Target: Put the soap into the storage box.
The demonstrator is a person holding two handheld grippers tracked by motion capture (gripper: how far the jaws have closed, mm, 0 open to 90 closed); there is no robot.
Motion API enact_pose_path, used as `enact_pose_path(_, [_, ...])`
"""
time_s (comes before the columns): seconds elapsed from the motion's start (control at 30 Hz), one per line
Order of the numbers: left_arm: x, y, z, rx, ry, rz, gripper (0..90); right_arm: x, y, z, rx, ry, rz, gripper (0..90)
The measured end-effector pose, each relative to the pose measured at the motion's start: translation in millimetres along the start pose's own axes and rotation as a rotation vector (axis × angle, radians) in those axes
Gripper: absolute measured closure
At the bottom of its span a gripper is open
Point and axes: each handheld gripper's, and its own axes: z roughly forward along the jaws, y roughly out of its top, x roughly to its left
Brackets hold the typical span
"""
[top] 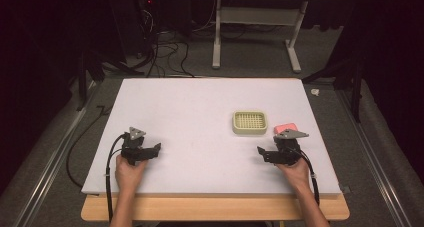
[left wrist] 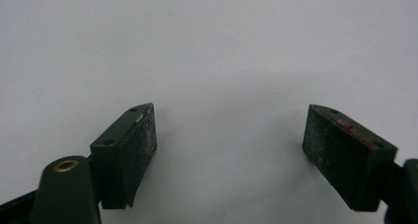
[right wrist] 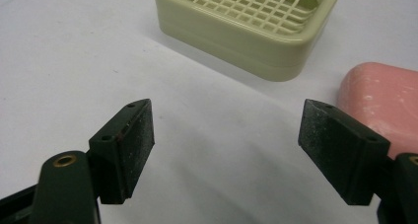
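From above, we see the pink soap bar (top: 286,127) near the tabletop's (top: 200,102) right edge, beside the soap dish (top: 250,122). Our left gripper (left wrist: 229,135) gapes empty. Our right gripper (right wrist: 226,135) gapes too; the soap (right wrist: 382,98) looks stiff, slippery, so we'd pinch its long sides.

Pink soap bar (right wrist: 382,103): rounded, lying flat on white surface (top: 200,117), just beside dish. Soap dish (right wrist: 256,24): pale green, rectangular, grid insert, upright, empty.
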Motion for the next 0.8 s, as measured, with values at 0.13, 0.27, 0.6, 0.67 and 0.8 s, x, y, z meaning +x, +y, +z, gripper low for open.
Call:
enact_pose_path(0.13, [0.0, 0.0, 0.0, 0.0, 0.0, 0.0, 21.3, -3.6, -2.1, -5.6, -0.017, -0.005, 0.009, 22.1])
enact_pose_path(0.27, [0.0, 0.0, 0.0, 0.0, 0.0, 0.0, 21.3, -5.9, -3.2, -8.9, -0.024, -0.008, 0.018, 21.9])
enact_pose_path(0.6, [0.0, 0.0, 0.0, 0.0, 0.0, 0.0, 21.3, -11.5, -8.5, -16.1, -0.044, -0.02, 0.039, 24.3])
enact_pose_path(0.67, [0.0, 0.0, 0.0, 0.0, 0.0, 0.0, 21.3, -12.8, -9.7, -18.7, -0.052, -0.024, 0.043, 24.6])
enact_pose_path(0.8, [0.0, 0.0, 0.0, 0.0, 0.0, 0.0, 21.3, -14.8, -11.1, -21.7, -0.059, -0.034, 0.053, 24.6])
